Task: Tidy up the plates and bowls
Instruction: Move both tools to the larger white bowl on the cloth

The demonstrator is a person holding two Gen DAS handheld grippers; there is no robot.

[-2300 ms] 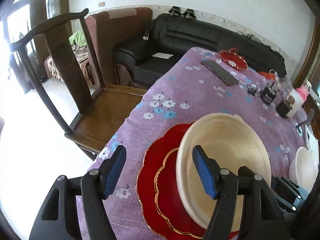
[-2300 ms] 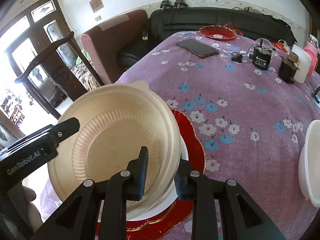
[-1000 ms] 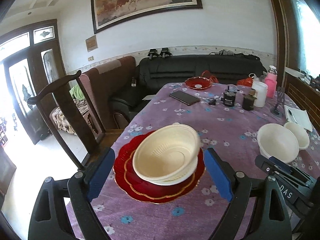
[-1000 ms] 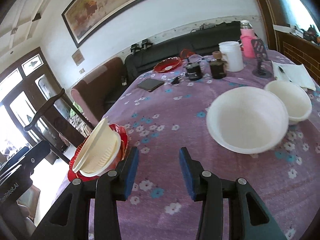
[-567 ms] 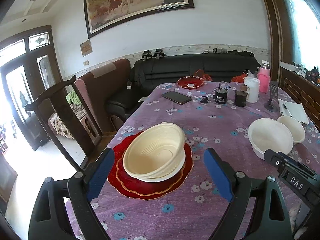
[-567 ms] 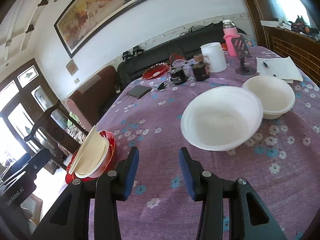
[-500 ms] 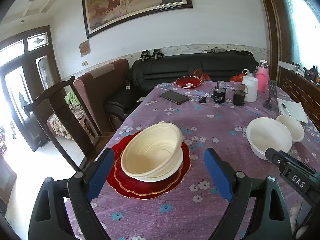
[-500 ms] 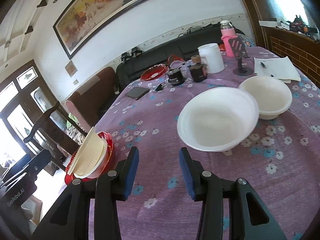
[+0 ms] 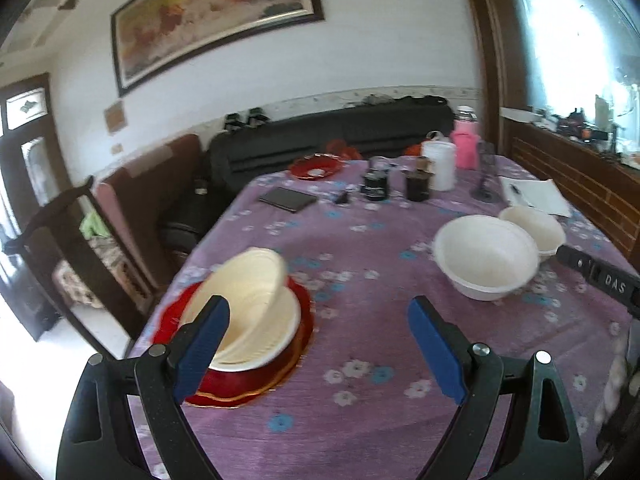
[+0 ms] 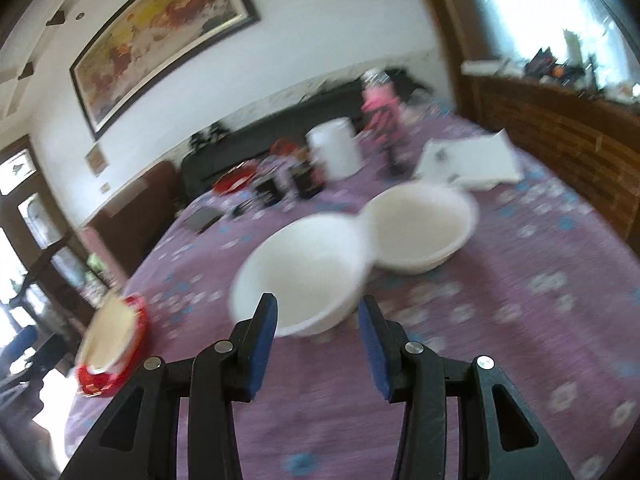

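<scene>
A cream bowl [image 9: 248,292] rests tilted on a white bowl inside stacked red plates [image 9: 298,346] near the table's left edge. My left gripper [image 9: 316,344] hovers open and empty beside the stack, its left finger in front of the bowls. Across the purple floral cloth stands a large white bowl [image 10: 304,268], touching a smaller cream bowl [image 10: 420,228] behind it. My right gripper [image 10: 318,320] is close in front of the large white bowl [image 9: 486,256], open about halfway. The bowl's near rim shows in the gap between the fingertips, and the pads are not pressing on it. This view is blurred.
At the table's far end lie a dark phone [image 9: 287,199], a red dish [image 9: 316,167], dark jars [image 9: 418,186], a white container [image 9: 439,164], a pink bottle [image 9: 464,146] and papers [image 9: 536,196]. A wooden chair [image 9: 60,248] stands left of the table, with a black sofa [image 9: 332,136] behind it.
The right gripper has let go of the cream bowl on the red plates and swung right, up to the large white bowl. The left gripper has shifted right, still open.
</scene>
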